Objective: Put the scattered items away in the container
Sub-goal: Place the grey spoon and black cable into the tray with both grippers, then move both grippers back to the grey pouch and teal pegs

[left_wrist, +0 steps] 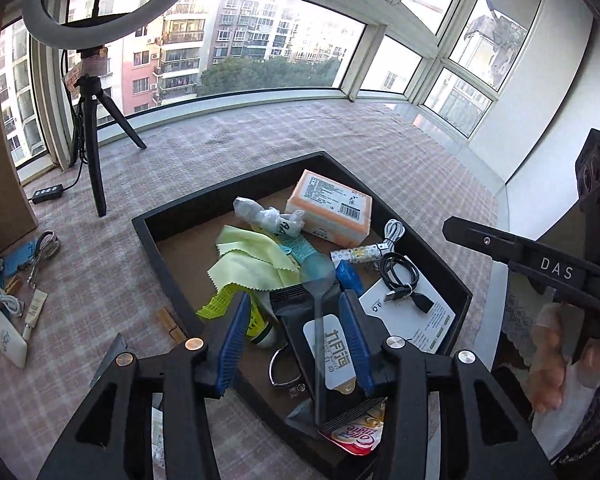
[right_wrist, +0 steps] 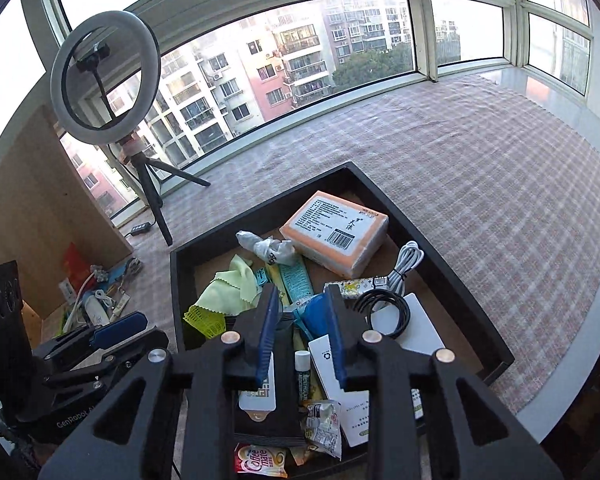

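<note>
Left hand-held gripper [left_wrist: 296,316] hangs over the near end of the black tray [left_wrist: 156,226], its blue pads parted with nothing pinched between them; a clear teal spoon [left_wrist: 318,280] lies just below the gap, on a black pouch [left_wrist: 296,312]. Right hand-held gripper [right_wrist: 300,312] sits beside it over the same tray, jaws a little apart and empty, a lip balm stick [right_wrist: 302,372] showing under the gap. Further into the tray: a yellow cloth [left_wrist: 252,256], a crumpled plastic bag [left_wrist: 268,214], an orange tissue pack [left_wrist: 330,204] at the far corner, a coiled white cable [left_wrist: 392,232] and a black cable [left_wrist: 400,276] on a white card. Outside the tray, off left on the checked bench cloth [left_wrist: 260,140], scattered items wait: a white tube [left_wrist: 34,312], pliers [left_wrist: 40,252], a wooden clip [left_wrist: 172,322]. A ring light on its tripod [left_wrist: 92,148] stands by the window.
</note>
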Action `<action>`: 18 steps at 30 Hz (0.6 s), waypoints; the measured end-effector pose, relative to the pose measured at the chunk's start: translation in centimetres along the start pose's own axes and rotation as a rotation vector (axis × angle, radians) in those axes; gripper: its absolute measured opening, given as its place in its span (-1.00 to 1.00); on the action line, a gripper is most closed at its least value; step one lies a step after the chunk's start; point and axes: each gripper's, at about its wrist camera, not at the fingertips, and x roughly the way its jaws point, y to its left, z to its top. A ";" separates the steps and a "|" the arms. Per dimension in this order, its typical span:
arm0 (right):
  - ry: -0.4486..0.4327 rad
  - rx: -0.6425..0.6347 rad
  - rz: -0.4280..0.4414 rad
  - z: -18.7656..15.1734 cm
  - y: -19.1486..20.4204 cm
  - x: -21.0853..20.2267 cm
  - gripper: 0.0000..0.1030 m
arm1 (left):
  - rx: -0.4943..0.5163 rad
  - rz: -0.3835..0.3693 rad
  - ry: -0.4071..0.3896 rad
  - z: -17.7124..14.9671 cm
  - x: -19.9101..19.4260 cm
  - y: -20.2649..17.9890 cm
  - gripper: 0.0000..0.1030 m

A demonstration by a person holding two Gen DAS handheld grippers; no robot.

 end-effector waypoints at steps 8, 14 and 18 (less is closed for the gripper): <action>0.055 -0.087 0.110 -1.2 4.7 1.9 -0.54 | -0.080 0.119 -0.003 -2.5 -2.4 7.1 -0.18; 0.134 -0.200 0.201 -3.4 10.2 4.0 -0.54 | -0.097 0.230 0.023 -6.3 -5.0 13.5 -0.18; 0.188 -0.272 0.236 -5.0 13.4 5.4 -0.54 | -0.092 0.271 0.082 -9.0 -5.5 16.7 -0.19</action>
